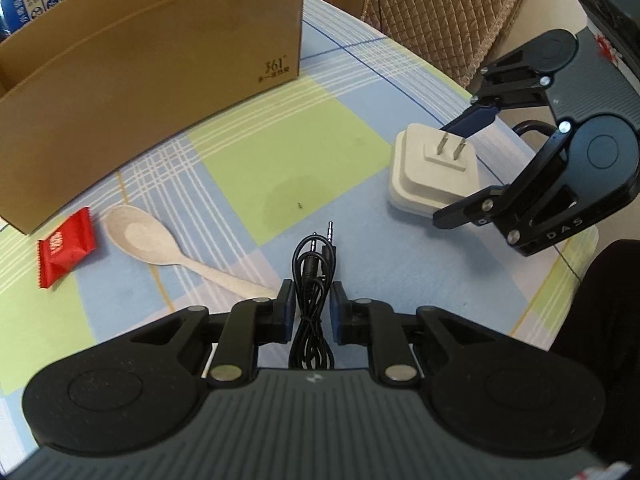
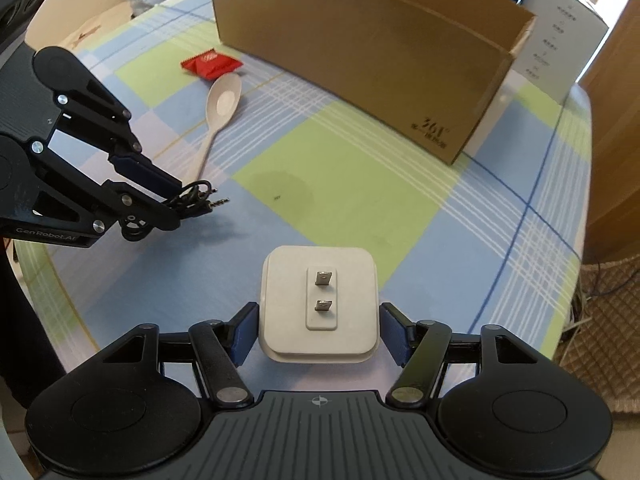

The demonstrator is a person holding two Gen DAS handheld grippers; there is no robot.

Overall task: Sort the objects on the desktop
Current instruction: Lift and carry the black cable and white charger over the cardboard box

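Between the pads of my left tongs (image 1: 313, 312) sits the coiled black audio cable (image 1: 312, 280), pinched in a loose bundle with its two jack plugs poking out ahead of the tips; from the right wrist view the bundle looks lifted off the bench (image 2: 340, 176). My right tongs (image 2: 318, 330) are spread wide around the white plug adapter (image 2: 319, 304), prongs up, one pad just beside each flank, neither clearly touching, so nothing is gripped there yet.

My worry on the left is the cable: only the middle of the coil is pinched, so a loop could slide free or snag the cardboard box (image 1: 152, 80) wall on the way over. On the right, the adapter is smooth and stepped; closing on the upper tier alone might let it squirt out or tip.

Ahead of both tongs the cloth lies open up to the box. Left of my left tongs lie the pale spoon (image 1: 160, 244), its handle ending just beside the left pad, and a red snack packet (image 1: 66, 246) near the box. Just behind the right tongs the bench edge curves away, leaving little room to back up.
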